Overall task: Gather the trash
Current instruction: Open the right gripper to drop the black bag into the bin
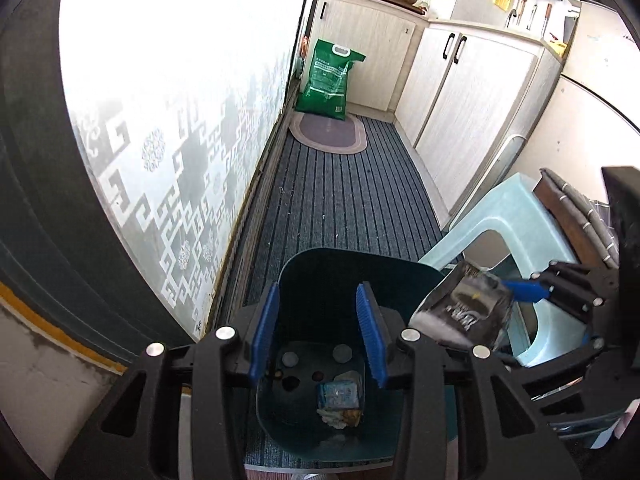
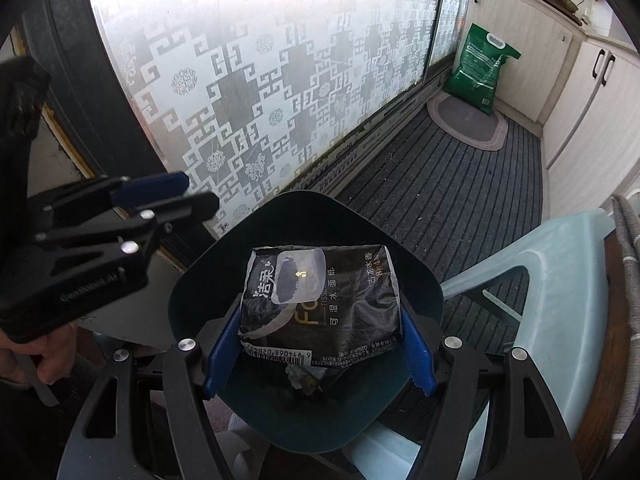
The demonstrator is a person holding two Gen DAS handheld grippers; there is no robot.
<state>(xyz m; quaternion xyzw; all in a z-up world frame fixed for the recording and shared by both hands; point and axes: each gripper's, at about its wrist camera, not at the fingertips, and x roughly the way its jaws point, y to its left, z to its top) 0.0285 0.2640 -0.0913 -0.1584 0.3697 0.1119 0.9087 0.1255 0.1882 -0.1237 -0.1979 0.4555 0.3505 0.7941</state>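
Note:
A dark teal trash bin (image 1: 360, 258) stands on the striped carpet below both grippers. At its bottom lie a blue-white packet (image 1: 339, 396) and crumpled paper scraps. My left gripper (image 1: 318, 288) hangs above the bin's mouth, open, with nothing between its blue pads. My right gripper (image 2: 320, 320) is shut on a black tissue pack (image 2: 332, 280), held flat just over the bin (image 2: 304, 200). In the left wrist view that pack (image 1: 464, 304) and the right gripper (image 1: 502, 312) sit at the bin's right rim. The left gripper (image 2: 200, 192) shows left of the bin.
A pale blue plastic stool (image 2: 560, 248) stands right beside the bin. A frosted patterned glass door (image 2: 260, 100) runs along the left. Farther off are a green sack (image 1: 328, 76), an oval mat (image 1: 328, 132) and white cabinets (image 1: 472, 100). A hand (image 2: 52, 360) holds the left gripper.

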